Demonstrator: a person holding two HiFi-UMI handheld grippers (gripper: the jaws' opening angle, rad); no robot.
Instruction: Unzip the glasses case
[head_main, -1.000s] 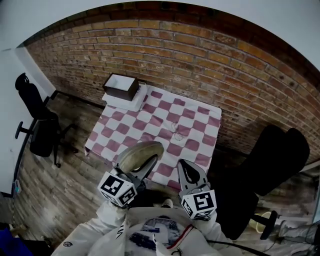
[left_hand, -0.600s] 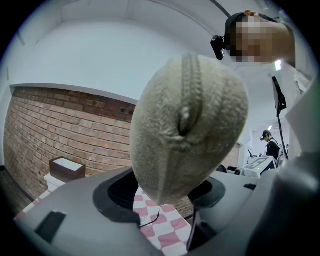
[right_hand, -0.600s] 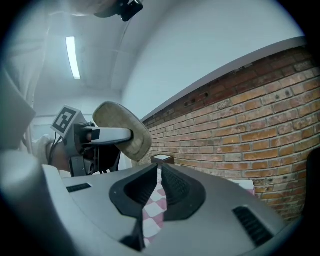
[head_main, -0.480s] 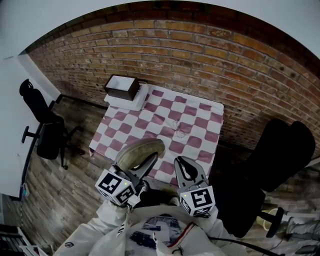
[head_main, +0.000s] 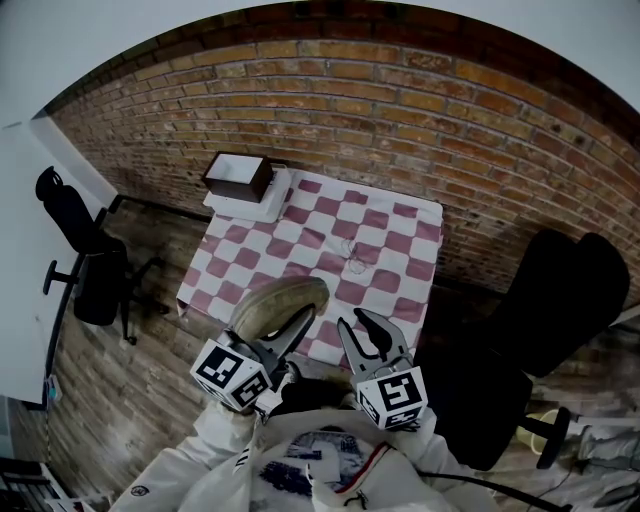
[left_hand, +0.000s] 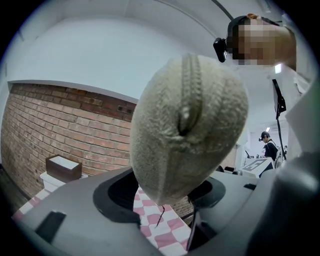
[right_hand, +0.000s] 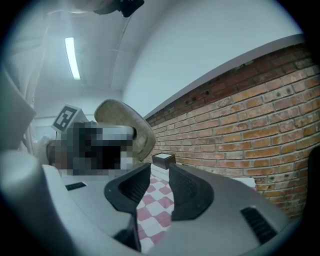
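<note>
A beige fabric glasses case (head_main: 280, 305) is held up over the table's near edge, with my left gripper (head_main: 296, 326) shut on its lower end. In the left gripper view the case (left_hand: 187, 130) fills the middle; a zip seam runs down its end with a small gap in it, and the left gripper (left_hand: 165, 192) clamps it from both sides. My right gripper (head_main: 362, 335) hangs just right of the case, apart from it. Its jaws have just been opening and nothing is between them. The right gripper view shows the right gripper (right_hand: 159, 187) with the case (right_hand: 135, 125) off to its left.
A table with a pink-and-white chequered cloth (head_main: 320, 240) stands against a brick wall (head_main: 400, 120). A brown box on a white base (head_main: 240, 177) sits at its far left corner, and a small clear thing (head_main: 355, 262) lies mid-table. Black chairs stand left (head_main: 85, 260) and right (head_main: 560, 310).
The right gripper's jaws were together and now stand apart. The left gripper and the case have kept their place.
</note>
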